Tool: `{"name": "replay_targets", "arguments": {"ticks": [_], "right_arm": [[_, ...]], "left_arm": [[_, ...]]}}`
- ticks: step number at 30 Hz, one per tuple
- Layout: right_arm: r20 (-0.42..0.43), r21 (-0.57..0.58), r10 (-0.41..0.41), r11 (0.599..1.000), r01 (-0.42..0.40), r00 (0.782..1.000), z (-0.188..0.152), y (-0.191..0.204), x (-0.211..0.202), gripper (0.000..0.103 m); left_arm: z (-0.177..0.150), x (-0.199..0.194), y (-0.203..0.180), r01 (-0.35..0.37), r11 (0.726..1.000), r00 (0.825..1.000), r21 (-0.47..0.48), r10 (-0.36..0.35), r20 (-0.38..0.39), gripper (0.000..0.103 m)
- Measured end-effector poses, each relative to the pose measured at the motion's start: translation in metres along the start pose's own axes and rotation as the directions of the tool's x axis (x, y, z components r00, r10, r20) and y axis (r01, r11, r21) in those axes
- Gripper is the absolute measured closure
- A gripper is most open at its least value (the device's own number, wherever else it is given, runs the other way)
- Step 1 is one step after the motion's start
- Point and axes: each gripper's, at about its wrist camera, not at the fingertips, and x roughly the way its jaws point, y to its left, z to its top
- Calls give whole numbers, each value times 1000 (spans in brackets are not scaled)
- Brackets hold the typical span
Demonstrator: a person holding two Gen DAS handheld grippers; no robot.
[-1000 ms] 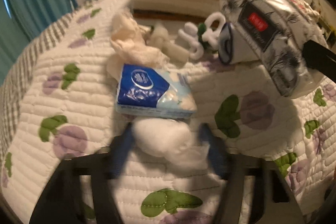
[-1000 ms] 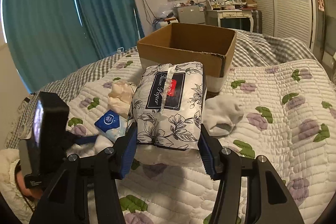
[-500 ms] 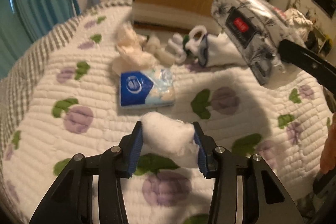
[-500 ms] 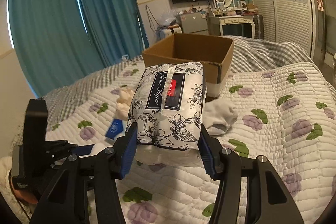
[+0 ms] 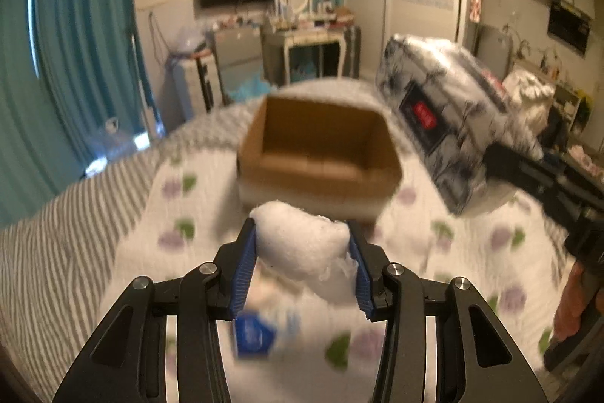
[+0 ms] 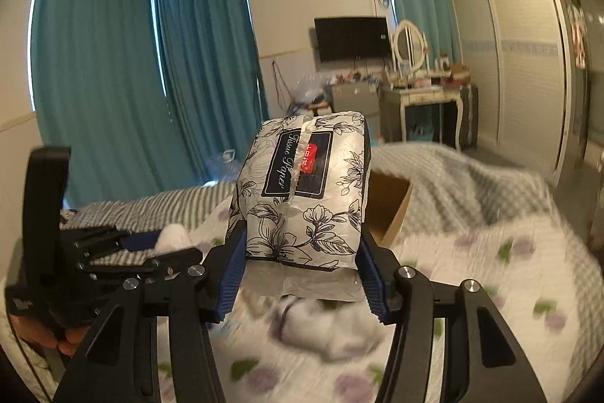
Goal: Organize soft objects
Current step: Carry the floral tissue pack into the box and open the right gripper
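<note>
My left gripper (image 5: 302, 252) is shut on a white cotton wad (image 5: 302, 248) and holds it in the air in front of the open cardboard box (image 5: 321, 153). My right gripper (image 6: 302, 263) is shut on a black-and-white floral tissue pack (image 6: 302, 191), also lifted; the pack shows at right in the left wrist view (image 5: 445, 123), beside the box. The box edge (image 6: 389, 210) peeks out behind the pack. The left gripper with the wad (image 6: 171, 238) shows at left in the right wrist view.
A blue tissue packet (image 5: 253, 335) lies on the quilted bed (image 5: 472, 252) below the left gripper. A white sock (image 6: 332, 327) lies blurred below the right gripper. Teal curtains (image 6: 113, 82), a dresser (image 5: 309, 51) and a wardrobe (image 6: 521, 63) stand beyond the bed.
Both grippers have risen and tilted up toward the box, carrying the wad and the tissue pack. The bed items have dropped low in view.
</note>
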Motion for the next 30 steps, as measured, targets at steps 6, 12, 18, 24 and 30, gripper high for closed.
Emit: {"name": "replay_targets", "arguments": {"ticks": [6, 12, 18, 24, 30], "right_arm": [[-9, 13, 4, 1000, -4, 1000, 43, -29, 66, 48], [-96, 64, -8, 998, 14, 995, 42, -67, 155, 48], [-166, 126, 4, 992, 17, 986, 19, -95, 207, 45], [-135, 132, -54, 989, 72, 989, 28, -102, 190, 28], [-80, 106, -117, 986, 125, 990, 51, -95, 130, 23]], "left_arm": [[62, 51, 2, -6, 1000, 1000, 0, 6, 25, 59], [82, 131, 9, -47, 998, 999, 30, 47, 5, 59], [77, 187, 19, -51, 998, 997, 47, 53, -52, 58], [79, 178, 13, -8, 999, 999, 54, 10, -48, 30], [94, 119, 8, -68, 995, 998, 77, 66, 23, 25]]}}
